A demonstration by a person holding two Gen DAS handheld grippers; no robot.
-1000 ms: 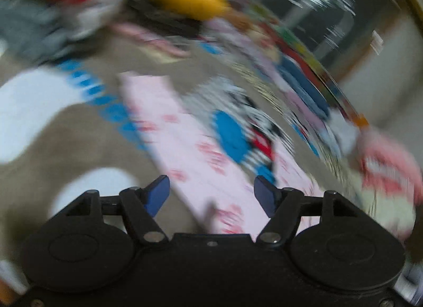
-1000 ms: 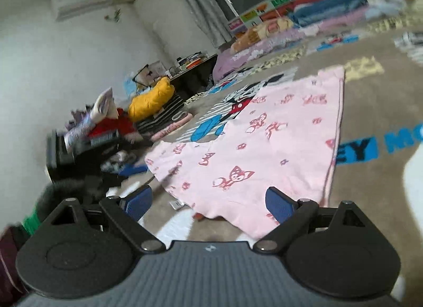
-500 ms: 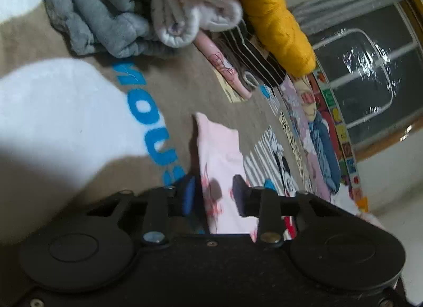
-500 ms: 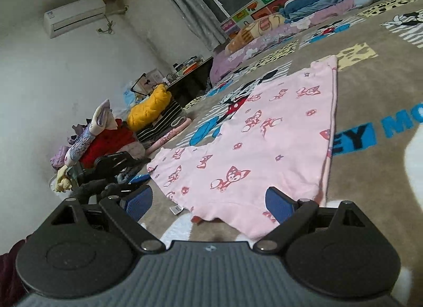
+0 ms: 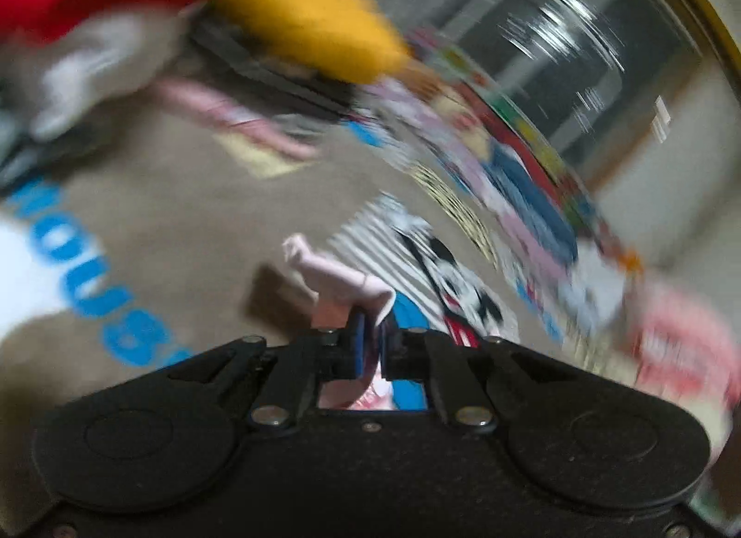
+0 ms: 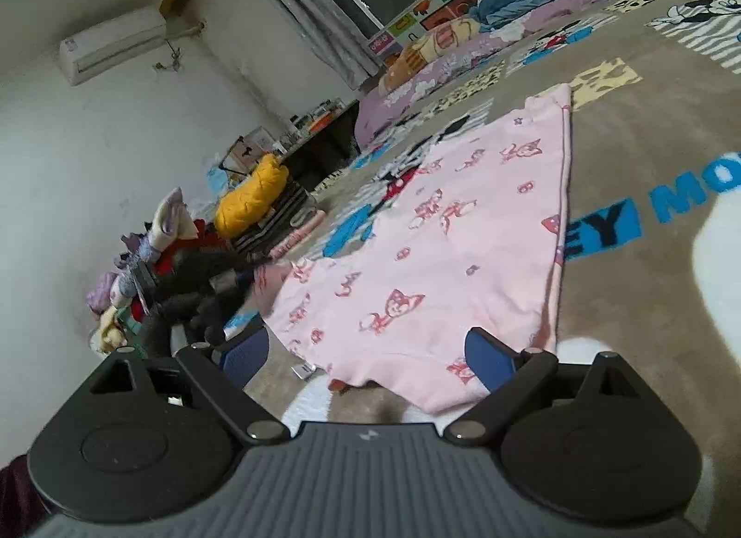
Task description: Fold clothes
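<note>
1. Your right gripper hung wide open at the pink garment's near hem, ready to bite
2. Your left gripper had pinched shut on its left corner, so a fold could start
3. Farther left, a clothes pile waited on the blanket

Your garment lies spread on the rug, its near edge just before your right gripper. Your left gripper pinches its left corner, lifted off the rug. A clothes pile sits left of it, bedding behind along the window wall.
</note>
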